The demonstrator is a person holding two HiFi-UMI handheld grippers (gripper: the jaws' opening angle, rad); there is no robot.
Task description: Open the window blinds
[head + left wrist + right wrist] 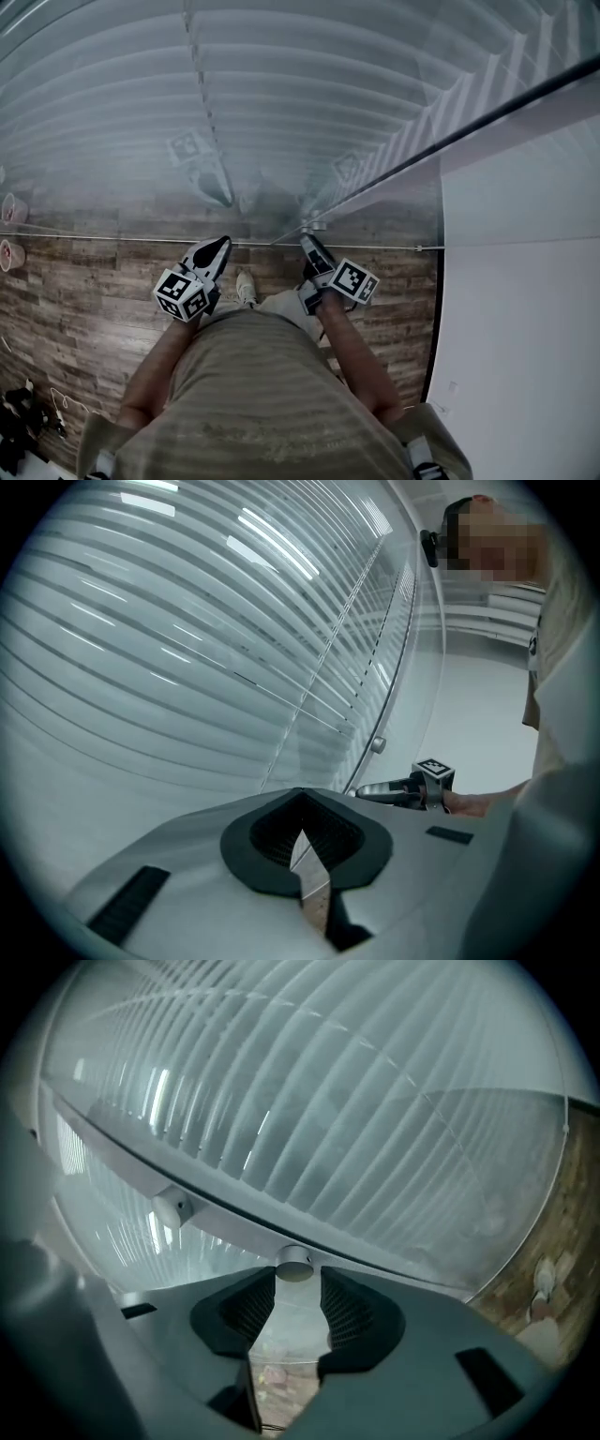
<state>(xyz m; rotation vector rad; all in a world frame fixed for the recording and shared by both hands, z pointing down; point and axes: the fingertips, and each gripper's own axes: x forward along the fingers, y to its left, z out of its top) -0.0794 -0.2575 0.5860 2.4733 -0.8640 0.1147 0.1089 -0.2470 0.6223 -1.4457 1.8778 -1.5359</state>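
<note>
Facing lowered blinds (309,103) behind glass (112,202), straight ahead of both tongs. Holding the right tongs (297,1283) open, tips either side of a small round knob (293,1263) by a rail (216,1208) of the glass, pads not clamped on it. Holding the left tongs (300,803) shut with nothing between them, just left of the right tongs, tips close to the glass. Pointing both slightly downward, over a wood floor (84,281).
</note>
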